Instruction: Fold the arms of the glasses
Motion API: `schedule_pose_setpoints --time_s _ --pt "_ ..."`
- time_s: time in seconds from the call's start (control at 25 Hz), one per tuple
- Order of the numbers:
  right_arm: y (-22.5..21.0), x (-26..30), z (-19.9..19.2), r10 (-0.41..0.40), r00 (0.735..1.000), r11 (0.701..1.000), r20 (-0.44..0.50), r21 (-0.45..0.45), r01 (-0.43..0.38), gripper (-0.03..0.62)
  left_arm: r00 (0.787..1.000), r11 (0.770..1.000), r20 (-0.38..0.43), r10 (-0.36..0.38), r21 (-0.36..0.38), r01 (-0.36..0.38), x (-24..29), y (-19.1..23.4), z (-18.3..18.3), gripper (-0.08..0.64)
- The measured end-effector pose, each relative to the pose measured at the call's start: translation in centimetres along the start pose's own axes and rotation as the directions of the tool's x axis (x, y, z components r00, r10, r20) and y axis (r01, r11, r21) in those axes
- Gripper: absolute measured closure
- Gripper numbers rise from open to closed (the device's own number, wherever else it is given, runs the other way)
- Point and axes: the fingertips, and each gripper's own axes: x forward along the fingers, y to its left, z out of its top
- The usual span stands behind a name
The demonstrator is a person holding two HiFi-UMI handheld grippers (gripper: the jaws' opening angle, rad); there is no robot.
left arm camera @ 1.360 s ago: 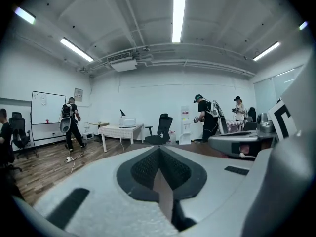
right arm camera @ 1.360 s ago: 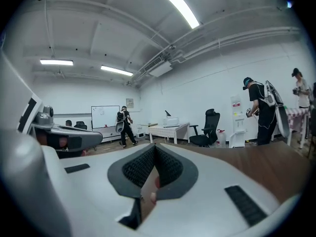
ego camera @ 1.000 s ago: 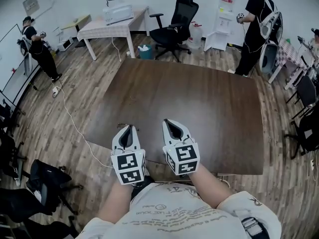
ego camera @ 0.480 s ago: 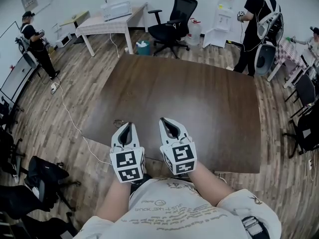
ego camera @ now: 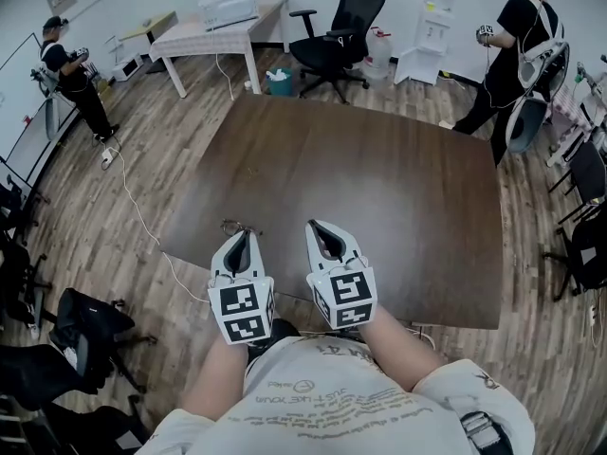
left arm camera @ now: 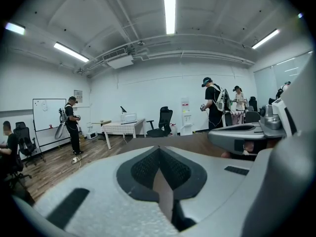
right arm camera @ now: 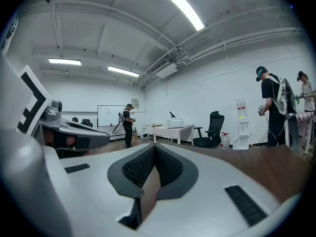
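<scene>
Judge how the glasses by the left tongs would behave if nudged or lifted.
The glasses look thin and wiry, so probably light and easily bent. On the smooth table, they would likely slide, not roll.

Dark brown rectangular table [ego camera: 379, 188]: smooth wood, dull sheen; paler grained plank flooring [ego camera: 161, 131] round it. At its near edge, left gripper [ego camera: 241, 243] and right gripper [ego camera: 321, 227]: matt white plastic shells, black ribbed pads [left arm camera: 143, 168]

i get an evenly bright room, lit by long ceiling tubes [left arm camera: 169, 6] overhead. shadows are faint, and the dark table [ego camera: 379, 188] carries a soft sheen. all views bow hard at the edges; both gripper views have black corners and soft foregrounds.
</scene>
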Motion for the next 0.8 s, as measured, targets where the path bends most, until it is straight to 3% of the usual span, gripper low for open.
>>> schedule_pose_setpoints --time_s 0.48,0.68,0.8 --pt "2.3 3.5 -1.7 0.013 0.999 1.0 -0.034 -0.001 -0.013 0.578 0.998 1.0 -0.06 0.002 0.007 -0.001 1.8 4.1 -3.0 0.546" --pt "3.9 7.1 -2.4 -0.012 0.998 1.0 -0.055 0.009 0.012 0.578 0.996 0.999 -0.086 -0.039 0.019 0.041 4.0 7.7 -4.7 0.546" --pt "4.9 9.4 -2.4 -0.032 0.997 0.999 -0.076 0.005 0.033 0.578 0.992 0.994 -0.08 -0.102 0.021 0.104 5.9 9.7 -5.0 0.546"
